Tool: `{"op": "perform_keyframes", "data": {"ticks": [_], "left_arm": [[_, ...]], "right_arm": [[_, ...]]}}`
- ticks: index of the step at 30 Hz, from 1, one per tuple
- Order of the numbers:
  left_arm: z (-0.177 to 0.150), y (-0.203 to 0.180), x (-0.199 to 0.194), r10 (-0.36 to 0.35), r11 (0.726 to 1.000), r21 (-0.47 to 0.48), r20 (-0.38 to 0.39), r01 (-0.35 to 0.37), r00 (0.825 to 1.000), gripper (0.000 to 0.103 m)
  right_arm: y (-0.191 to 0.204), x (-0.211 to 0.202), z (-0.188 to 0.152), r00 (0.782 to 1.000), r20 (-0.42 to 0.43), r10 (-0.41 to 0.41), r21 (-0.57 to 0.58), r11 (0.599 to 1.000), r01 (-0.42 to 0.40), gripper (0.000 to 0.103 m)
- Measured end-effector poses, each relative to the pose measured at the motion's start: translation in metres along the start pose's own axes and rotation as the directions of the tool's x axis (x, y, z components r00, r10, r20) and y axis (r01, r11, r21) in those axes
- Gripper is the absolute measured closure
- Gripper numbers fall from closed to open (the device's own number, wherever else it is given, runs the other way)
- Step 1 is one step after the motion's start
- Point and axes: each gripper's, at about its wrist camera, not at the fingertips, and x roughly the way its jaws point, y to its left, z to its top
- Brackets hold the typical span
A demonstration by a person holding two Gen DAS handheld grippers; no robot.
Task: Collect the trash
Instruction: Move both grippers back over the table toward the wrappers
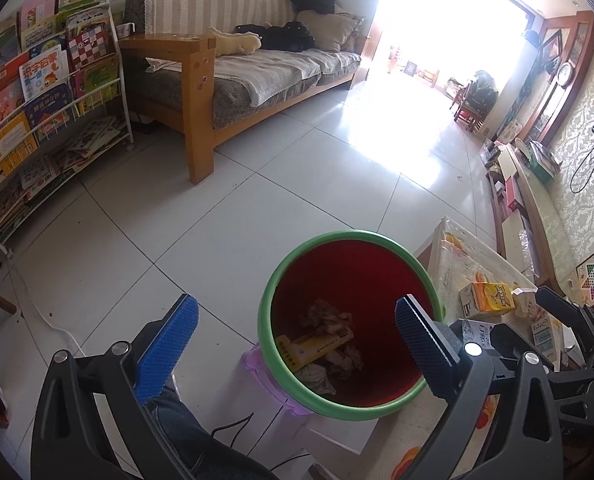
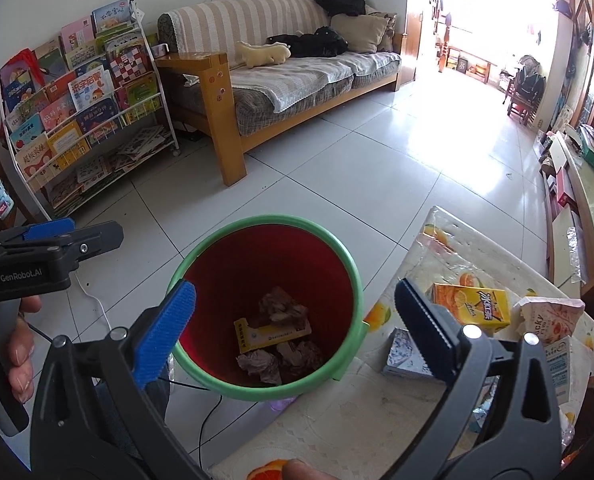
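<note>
Beside bin point(image 2: 359, 276), cartons point(image 2: 473, 306) crowd table point(image 2: 337, 420).

2 hand-held grippers point(image 2: 295, 330), 1 green-rimmed bin point(image 2: 265, 308), 1 yellow juice carton point(image 2: 473, 306), 1 sofa point(image 2: 297, 68), 1 book rack point(image 2: 89, 120)

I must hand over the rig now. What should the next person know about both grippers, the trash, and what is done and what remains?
Left gripper: open, empty, above the bin.
Right gripper: open, empty, also above the bin.
Bin: red inside, green rim, next to the table. Inside it lie a yellow box and crumpled paper.
Done: some trash is in the bin.
Left: on the table remain an orange carton, a blue-white box, a pink-white pack and a white carton. Whether all are trash I cannot tell.
</note>
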Motion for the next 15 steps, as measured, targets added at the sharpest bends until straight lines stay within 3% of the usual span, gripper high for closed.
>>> {"op": "perform_keyframes", "data": {"ticks": [8, 15], "left_arm": [[-0.023, -0.067, -0.022, -0.08, 0.991, 0.103, -0.006, 0.08, 0.997, 0.008], [-0.051, -0.136, -0.035, -0.157, 0.964, 0.211, -0.035, 0.161, 0.987, 0.008]], "right_arm": [[-0.049, -0.072, -0.04, 0.996, 0.05, -0.08, 0.075, 0.994, 0.076, 0.005], [-0.11, -0.123, -0.086, 0.981, 0.05, -0.189, 0.185, 0.967, 0.177, 0.005]]}}
